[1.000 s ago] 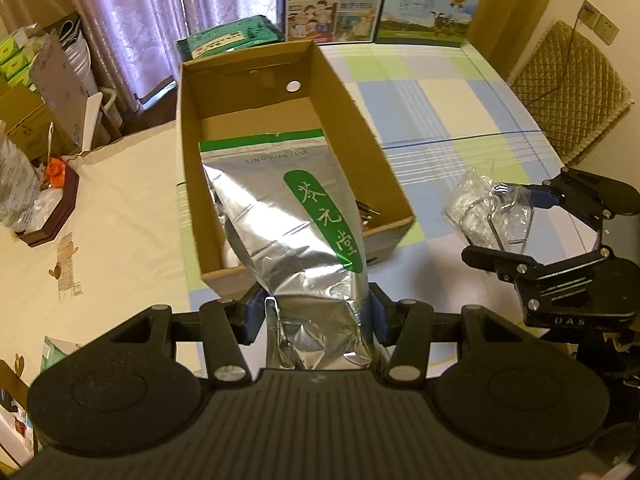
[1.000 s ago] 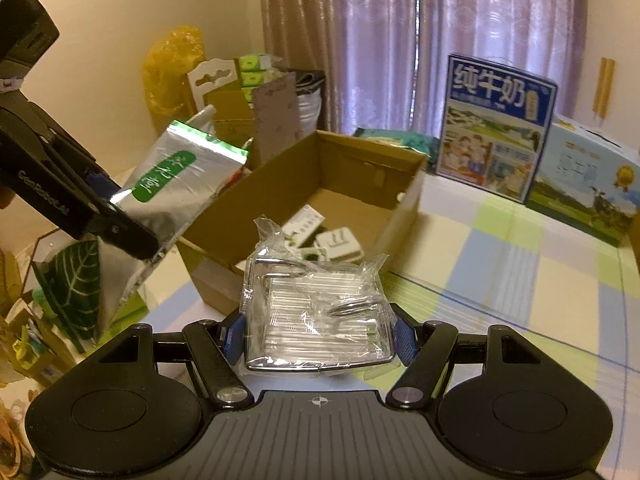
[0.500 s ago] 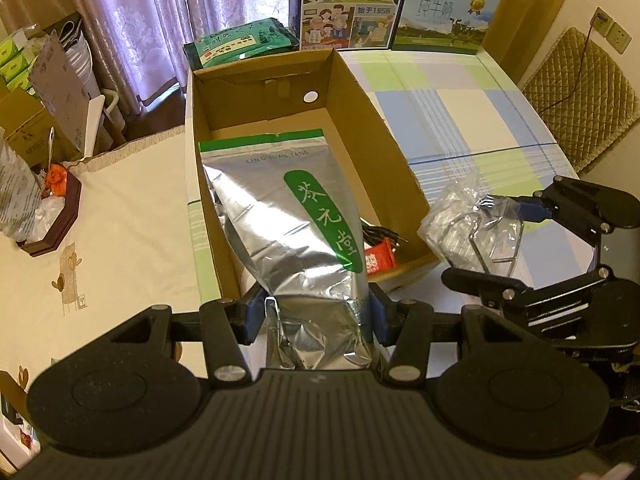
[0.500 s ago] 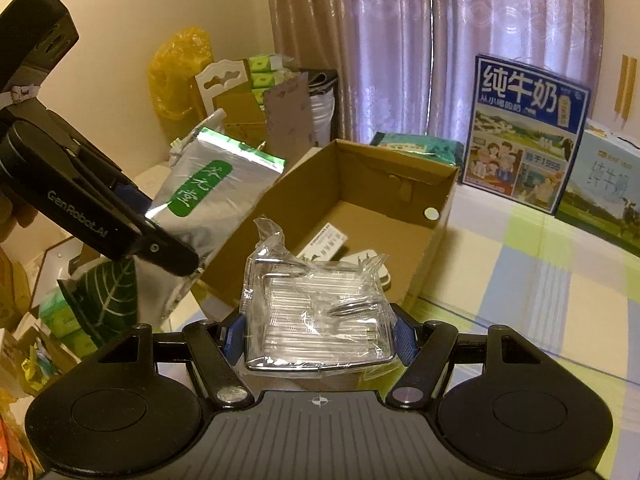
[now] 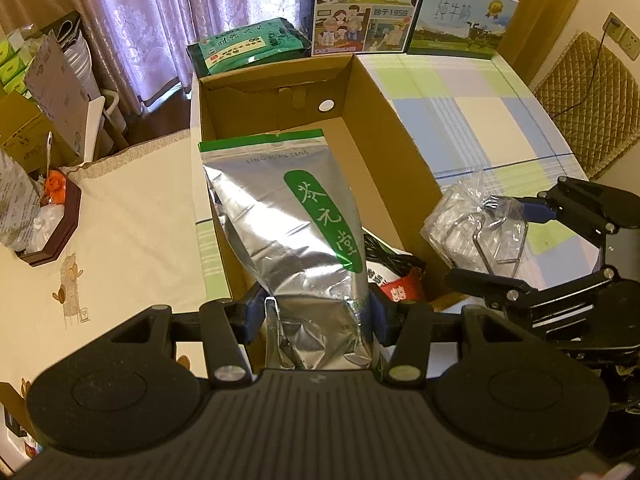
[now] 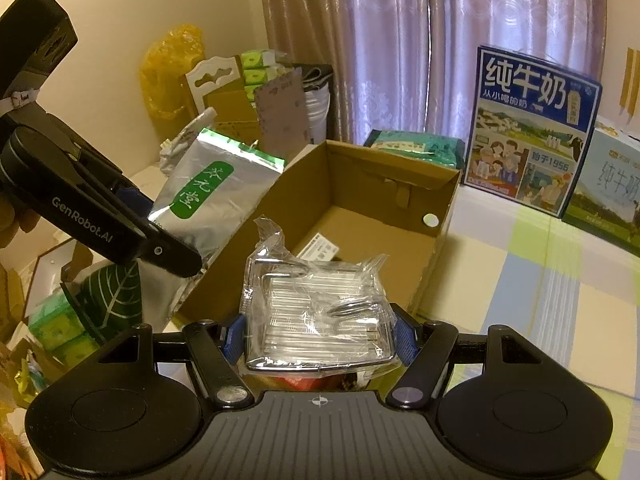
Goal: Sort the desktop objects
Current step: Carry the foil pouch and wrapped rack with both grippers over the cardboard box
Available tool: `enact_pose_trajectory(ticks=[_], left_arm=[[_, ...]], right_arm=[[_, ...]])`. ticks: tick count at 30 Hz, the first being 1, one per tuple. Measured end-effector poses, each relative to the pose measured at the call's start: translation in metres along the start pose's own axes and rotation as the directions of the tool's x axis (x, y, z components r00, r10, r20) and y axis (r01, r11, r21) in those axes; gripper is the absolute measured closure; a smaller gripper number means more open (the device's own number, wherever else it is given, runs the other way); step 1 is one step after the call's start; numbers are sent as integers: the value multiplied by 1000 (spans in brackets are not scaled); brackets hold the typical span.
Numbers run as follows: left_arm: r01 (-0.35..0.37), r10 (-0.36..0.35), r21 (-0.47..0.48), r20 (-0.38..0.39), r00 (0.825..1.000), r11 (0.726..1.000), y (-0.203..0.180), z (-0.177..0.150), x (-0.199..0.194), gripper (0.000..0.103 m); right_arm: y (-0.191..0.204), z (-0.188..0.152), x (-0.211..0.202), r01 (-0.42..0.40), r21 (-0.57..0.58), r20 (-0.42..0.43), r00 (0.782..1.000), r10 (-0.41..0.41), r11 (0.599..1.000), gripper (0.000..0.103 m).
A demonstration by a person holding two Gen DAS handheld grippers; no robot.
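Both grippers have advanced toward the box since a second ago; more of its floor shows now, and both loads hang nearer its opening.

Left wrist view: left gripper point(image 5: 316, 314) has its jaws clamped on the near end of one foil pouch point(image 5: 288, 216). Pouch sticks out forward over the box point(image 5: 404, 168), far end above the box floor, not yet resting on it. Judgement: pouch is light, crinkly, slick foil; it sags a bit, so grip at the flat sealed end as now, not the puffy middle. Box holds one red packet point(image 5: 400, 286) and a black cable point(image 5: 380, 254) at its near right corner. Right gripper point(image 5: 516, 248) sits at the right, outside the box's right wall, holding one clear packet point(image 5: 476, 220). On the far table: two milk cartons point(image 5: 368, 4) and one green bag point(image 5: 248, 44).

Right wrist view: right gripper point(image 6: 318, 338) jaws are pressed on both sides of the clear packet point(image 6: 316, 312), held above the box's near edge. It looks like thin rods or sticks with a wire part inside film. Judgement: light, film slippery, contents may bend or snap, so squeeze the stiff block, gently. Left gripper point(image 6: 132, 220) at left, pouch point(image 6: 212, 196) angled over the box's left wall point(image 6: 256, 236). One white label point(image 6: 320, 250) lies on the box floor.
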State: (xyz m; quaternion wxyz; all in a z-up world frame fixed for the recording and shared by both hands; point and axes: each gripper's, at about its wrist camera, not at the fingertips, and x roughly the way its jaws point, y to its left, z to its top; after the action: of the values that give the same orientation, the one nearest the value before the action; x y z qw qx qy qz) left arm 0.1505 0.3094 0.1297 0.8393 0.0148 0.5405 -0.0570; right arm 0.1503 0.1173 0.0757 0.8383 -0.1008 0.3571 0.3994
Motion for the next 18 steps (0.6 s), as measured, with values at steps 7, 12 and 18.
enact_pose_trajectory(ticks=[7, 12, 18], left_arm=[[-8, 8, 6, -2, 1000, 1000, 7, 16, 13, 56], [-11, 11, 19, -4, 1000, 1000, 6, 26, 22, 56], [-17, 17, 24, -6, 1000, 1000, 9, 35, 31, 56]], right_arm=[[-9, 9, 19, -4, 20, -10, 1000, 4, 1000, 36], [-15, 17, 29, 16, 15, -7, 1000, -16, 1000, 36], [-22, 25, 41, 35, 8, -13, 999, -35, 999, 36]])
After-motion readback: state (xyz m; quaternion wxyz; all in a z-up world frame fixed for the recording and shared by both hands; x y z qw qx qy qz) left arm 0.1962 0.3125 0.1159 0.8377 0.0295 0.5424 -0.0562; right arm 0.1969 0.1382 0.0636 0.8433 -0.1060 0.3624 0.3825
